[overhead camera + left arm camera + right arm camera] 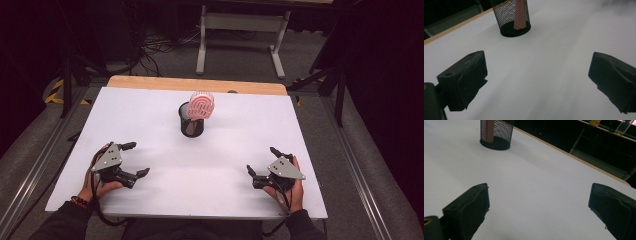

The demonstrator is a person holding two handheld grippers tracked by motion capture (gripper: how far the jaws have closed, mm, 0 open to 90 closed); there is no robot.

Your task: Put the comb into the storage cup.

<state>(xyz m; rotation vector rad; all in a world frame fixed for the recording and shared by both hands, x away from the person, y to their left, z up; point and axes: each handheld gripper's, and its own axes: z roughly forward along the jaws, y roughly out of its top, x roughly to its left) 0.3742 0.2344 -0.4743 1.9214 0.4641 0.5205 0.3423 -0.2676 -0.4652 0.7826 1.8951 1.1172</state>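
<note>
A black mesh cup (192,126) stands upright near the middle of the white table (150,115), toward the far side. A pink hairbrush (201,106) sticks out of it, head up. The cup (512,20) also shows at the top of the left gripper view with the pink handle (520,16) inside, and the cup (496,133) sits at the top left of the right gripper view. My left gripper (136,159) rests near the front left, open and empty. My right gripper (261,161) rests near the front right, open and empty. Both are well short of the cup.
A wooden strip (200,84) runs along the table's far edge. Beyond it a white desk frame (240,30) stands on the floor with cables (155,47) to its left. Metal rails (360,165) flank the table on both sides.
</note>
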